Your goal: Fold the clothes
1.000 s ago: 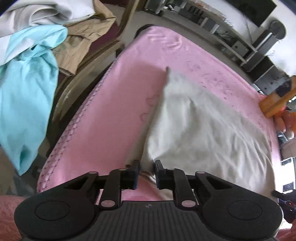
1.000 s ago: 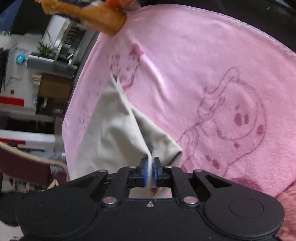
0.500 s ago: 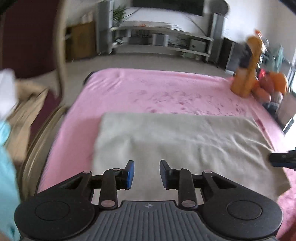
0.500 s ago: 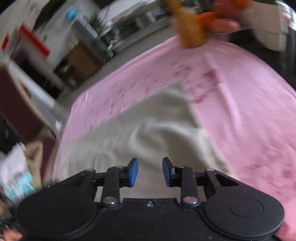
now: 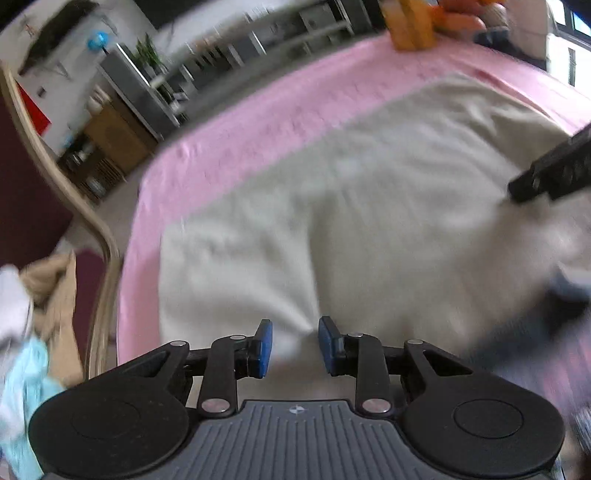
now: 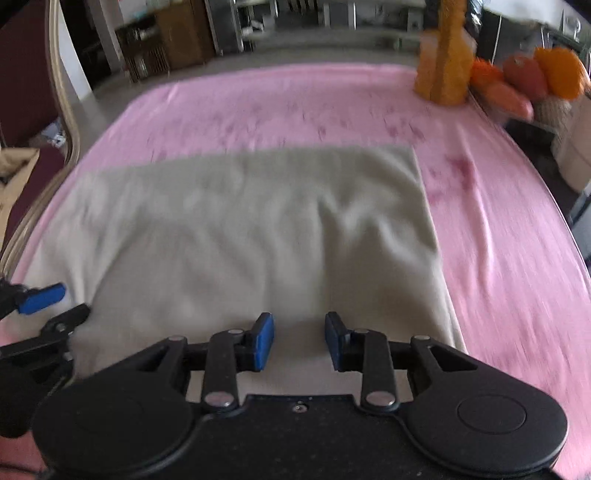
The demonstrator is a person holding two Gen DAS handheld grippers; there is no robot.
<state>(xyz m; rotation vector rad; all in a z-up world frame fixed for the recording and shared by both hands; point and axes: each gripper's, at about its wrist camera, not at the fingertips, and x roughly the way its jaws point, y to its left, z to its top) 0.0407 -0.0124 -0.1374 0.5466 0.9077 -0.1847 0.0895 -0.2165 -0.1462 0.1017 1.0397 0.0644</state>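
Observation:
A cream garment (image 6: 236, 229) lies spread flat as a wide rectangle on the pink blanket (image 6: 295, 107); the left wrist view shows the same cream garment (image 5: 351, 206) slightly wrinkled. My left gripper (image 5: 294, 345) hovers open over its near edge, nothing between the blue pads. My right gripper (image 6: 299, 341) is open too, just above the garment's near edge. The left gripper (image 6: 44, 306) also shows at the far left of the right wrist view, by the garment's left corner. The right gripper's finger (image 5: 550, 173) pokes in at the right of the left wrist view.
A wooden chair (image 5: 99, 236) stands left of the bed, with a tan garment (image 5: 55, 280), a white one and a light blue garment (image 5: 26, 373) piled on it. Orange stuffed toys (image 6: 498, 74) sit at the bed's far right corner. Shelving (image 6: 221, 29) lines the far wall.
A second ago both grippers pinched the garment's edge; they let go, opened and pulled back. The garment now lies flat. Both views are still swinging and blurred.

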